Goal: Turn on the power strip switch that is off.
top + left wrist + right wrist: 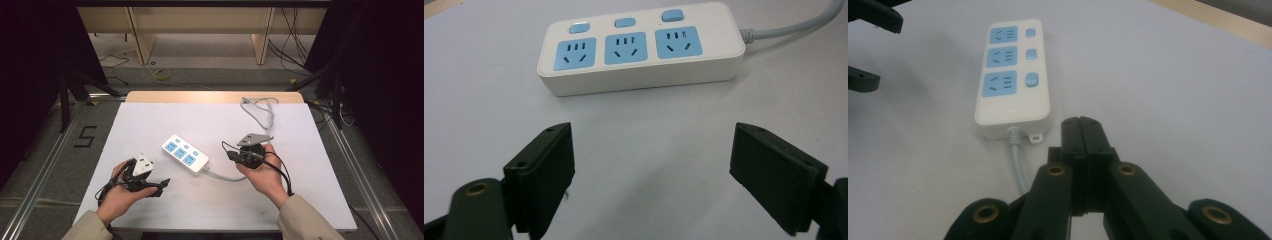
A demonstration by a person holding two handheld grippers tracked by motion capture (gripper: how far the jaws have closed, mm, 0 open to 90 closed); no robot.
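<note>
A smooth white plastic power strip [185, 154] with three blue sockets is lying mid-table between a left gripper [651, 167] gaping wide and a right gripper [1082, 131] clenched on nothing, and its stiff grey cord [260, 112] is likely dragging it askew if nudged.

High view: above the near edge, facing forward and down, far off, whole surface [165, 200] framed, power strip [185, 154] central. Left gripper view: low, close, strip at 12 o'clock. Right gripper view: low, close, strip at 11 o'clock. Shared throughout: the strip.
</note>
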